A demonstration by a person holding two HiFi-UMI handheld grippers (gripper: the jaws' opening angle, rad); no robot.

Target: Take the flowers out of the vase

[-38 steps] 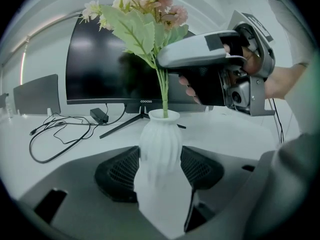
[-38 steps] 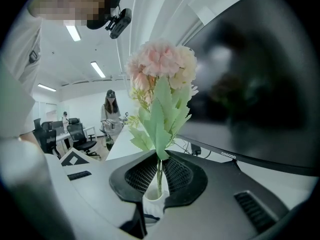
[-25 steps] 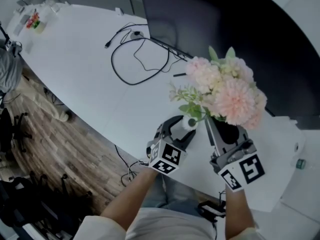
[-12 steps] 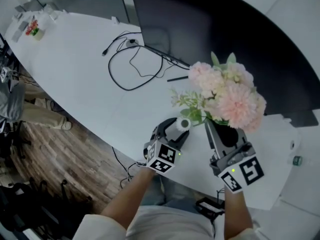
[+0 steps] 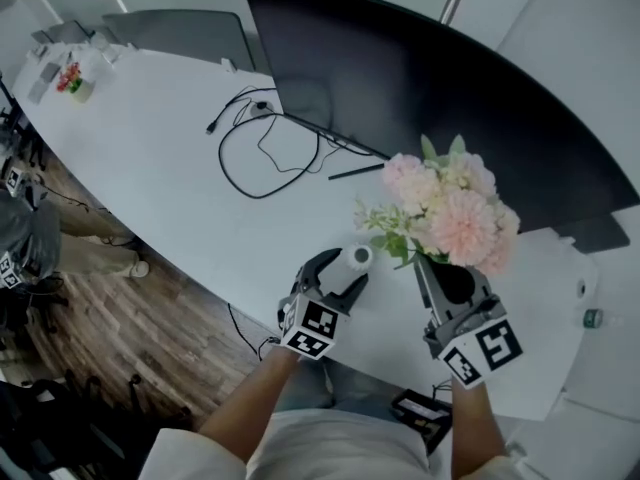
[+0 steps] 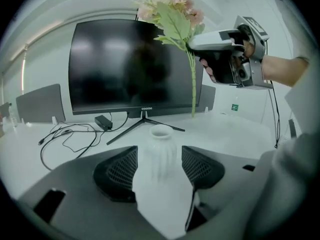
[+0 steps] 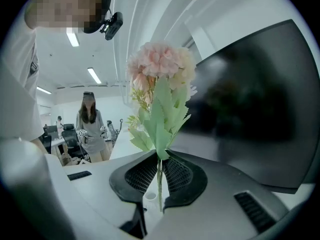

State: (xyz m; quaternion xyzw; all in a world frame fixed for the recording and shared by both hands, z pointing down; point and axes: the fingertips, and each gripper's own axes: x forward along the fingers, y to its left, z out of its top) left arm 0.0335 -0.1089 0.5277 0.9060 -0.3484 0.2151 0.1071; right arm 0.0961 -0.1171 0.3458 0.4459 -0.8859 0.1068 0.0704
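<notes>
A bunch of pink and cream flowers (image 5: 450,213) with green leaves stands clear of the small white ribbed vase (image 5: 355,260). My right gripper (image 5: 432,266) is shut on the thin green stems (image 7: 159,179), just under the leaves. In the left gripper view the stems (image 6: 193,86) hang free in the air below the right gripper (image 6: 192,44). My left gripper (image 5: 343,276) is shut on the vase (image 6: 161,154), its pads on both sides of the body. The vase's open mouth shows nothing inside. It sits to the left of the bouquet, apart from it.
A large black monitor (image 5: 420,78) on a stand fills the back of the white table (image 5: 150,138). Black cables (image 5: 270,143) and a power brick lie to the left of it. The table's front edge runs just before my hands. A person (image 7: 92,129) stands far off.
My left gripper has carried the vase leftwards, away from under the flowers, and a gap has opened between them. The right gripper still holds the bouquet in about the same place.
</notes>
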